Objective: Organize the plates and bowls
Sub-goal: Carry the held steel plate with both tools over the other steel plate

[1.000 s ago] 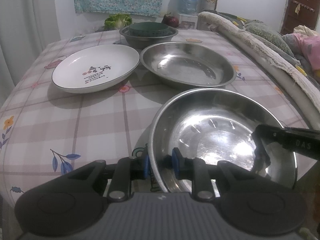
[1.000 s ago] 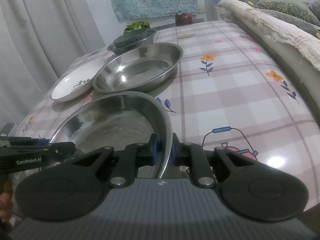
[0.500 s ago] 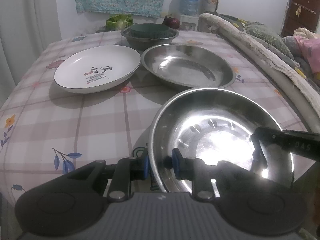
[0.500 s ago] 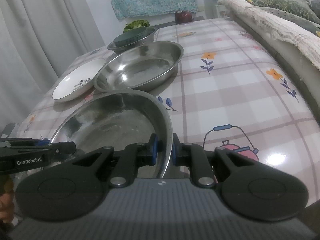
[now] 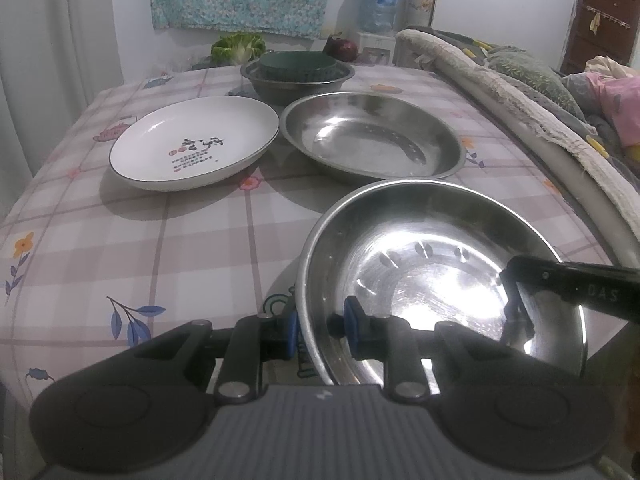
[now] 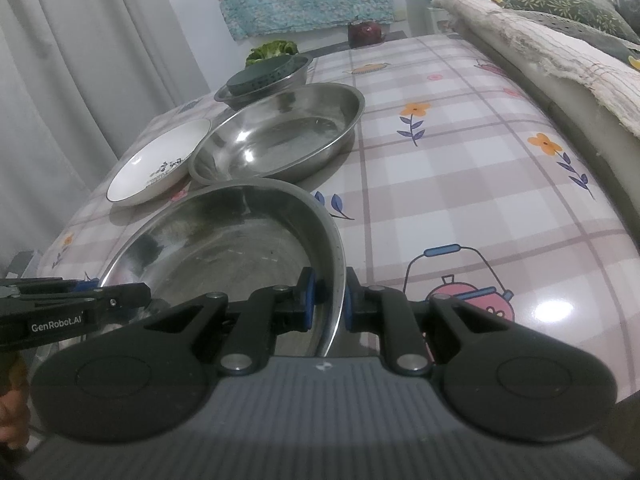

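A steel plate (image 5: 440, 264) (image 6: 224, 252) sits at the near edge of the table (image 5: 180, 240), gripped from both sides. My left gripper (image 5: 320, 330) is shut on its left rim and my right gripper (image 6: 328, 304) is shut on its right rim. Each gripper shows in the other's view: the right gripper (image 5: 516, 300) and the left gripper (image 6: 132, 296). Behind lies a second steel plate (image 5: 372, 140) (image 6: 280, 136), with a white plate (image 5: 192, 148) (image 6: 160, 164) to its left. Farther back, a steel bowl (image 5: 298, 82) (image 6: 276, 82) holds a green bowl (image 5: 298, 65).
A checked cloth covers the table. A cabbage (image 5: 239, 46) and a dark red onion (image 5: 343, 49) lie at the far edge. Rolled bedding (image 5: 500, 92) runs along the right side and a curtain (image 6: 80, 60) hangs on the left. A water jug (image 5: 378, 6) stands behind.
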The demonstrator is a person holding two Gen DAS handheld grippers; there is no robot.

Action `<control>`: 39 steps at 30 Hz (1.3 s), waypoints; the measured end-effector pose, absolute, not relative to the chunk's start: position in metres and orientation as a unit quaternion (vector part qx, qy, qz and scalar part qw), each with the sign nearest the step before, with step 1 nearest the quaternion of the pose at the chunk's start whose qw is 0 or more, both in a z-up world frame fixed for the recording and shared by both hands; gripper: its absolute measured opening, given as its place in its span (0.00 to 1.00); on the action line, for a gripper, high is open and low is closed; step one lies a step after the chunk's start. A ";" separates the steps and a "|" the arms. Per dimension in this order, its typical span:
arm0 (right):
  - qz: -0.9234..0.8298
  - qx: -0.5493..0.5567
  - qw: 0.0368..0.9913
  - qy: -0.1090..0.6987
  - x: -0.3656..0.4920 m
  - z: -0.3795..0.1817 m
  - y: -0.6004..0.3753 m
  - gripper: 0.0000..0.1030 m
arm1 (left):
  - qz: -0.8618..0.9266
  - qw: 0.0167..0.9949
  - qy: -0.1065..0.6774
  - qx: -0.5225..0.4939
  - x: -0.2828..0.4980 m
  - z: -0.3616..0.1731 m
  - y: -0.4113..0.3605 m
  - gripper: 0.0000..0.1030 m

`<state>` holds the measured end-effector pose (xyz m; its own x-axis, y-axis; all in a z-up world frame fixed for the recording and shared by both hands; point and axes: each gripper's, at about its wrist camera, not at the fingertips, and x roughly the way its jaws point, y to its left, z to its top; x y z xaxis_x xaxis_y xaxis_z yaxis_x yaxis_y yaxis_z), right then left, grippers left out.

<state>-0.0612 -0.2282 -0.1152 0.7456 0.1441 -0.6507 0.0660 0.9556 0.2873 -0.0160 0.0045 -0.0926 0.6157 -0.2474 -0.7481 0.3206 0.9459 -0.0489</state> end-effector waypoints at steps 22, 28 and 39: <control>0.018 0.154 0.931 0.332 -0.069 -0.092 -0.230 0.14 | -0.168 0.911 0.375 0.046 -0.020 -0.063 0.001 0.23; 0.013 0.157 0.935 0.318 -0.065 -0.079 -0.235 0.14 | -0.175 0.914 0.363 0.048 -0.014 -0.051 -0.003 0.23; 0.007 0.162 0.936 0.312 -0.043 -0.069 -0.244 0.14 | -0.179 0.915 0.357 0.051 0.013 -0.041 -0.013 0.23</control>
